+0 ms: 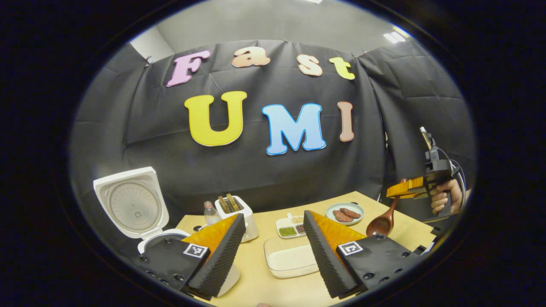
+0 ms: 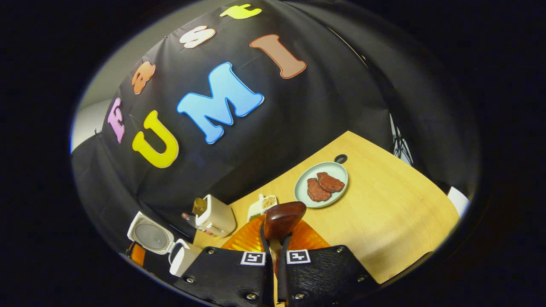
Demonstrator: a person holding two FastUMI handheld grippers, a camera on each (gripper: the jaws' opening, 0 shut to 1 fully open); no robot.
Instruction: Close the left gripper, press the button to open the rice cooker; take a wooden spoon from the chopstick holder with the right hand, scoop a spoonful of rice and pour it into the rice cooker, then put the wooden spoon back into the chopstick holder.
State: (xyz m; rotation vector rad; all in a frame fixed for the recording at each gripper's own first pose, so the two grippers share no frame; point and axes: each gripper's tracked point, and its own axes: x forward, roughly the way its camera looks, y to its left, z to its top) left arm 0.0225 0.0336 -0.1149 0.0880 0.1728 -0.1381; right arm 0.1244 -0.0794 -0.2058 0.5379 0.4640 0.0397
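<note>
The white rice cooker (image 1: 147, 238) stands at the table's left with its lid (image 1: 132, 207) raised. My left gripper (image 1: 274, 216) is open, its fingers spread wide above the table, nothing between them. A shallow white container of rice (image 1: 290, 258) lies just beyond them. The white chopstick holder (image 1: 239, 213) with wooden utensils stands behind. At the right, a hand (image 1: 445, 200) holds my right gripper (image 1: 411, 186) in the air, shut on the handle of the wooden spoon (image 1: 381, 224), bowl hanging down. In the right gripper view the spoon (image 2: 283, 219) sticks out from the shut gripper (image 2: 276, 245), with the rice cooker (image 2: 153, 238) far left.
A pale green plate (image 1: 358, 209) with two pieces of meat sits at the back right, plate (image 2: 303, 187) also ahead of the spoon. A small divided dish of beans (image 1: 292, 228) and a small bottle (image 1: 210, 212) flank the chopstick holder (image 2: 215, 215). The wooden table (image 2: 396, 213) ends at the right.
</note>
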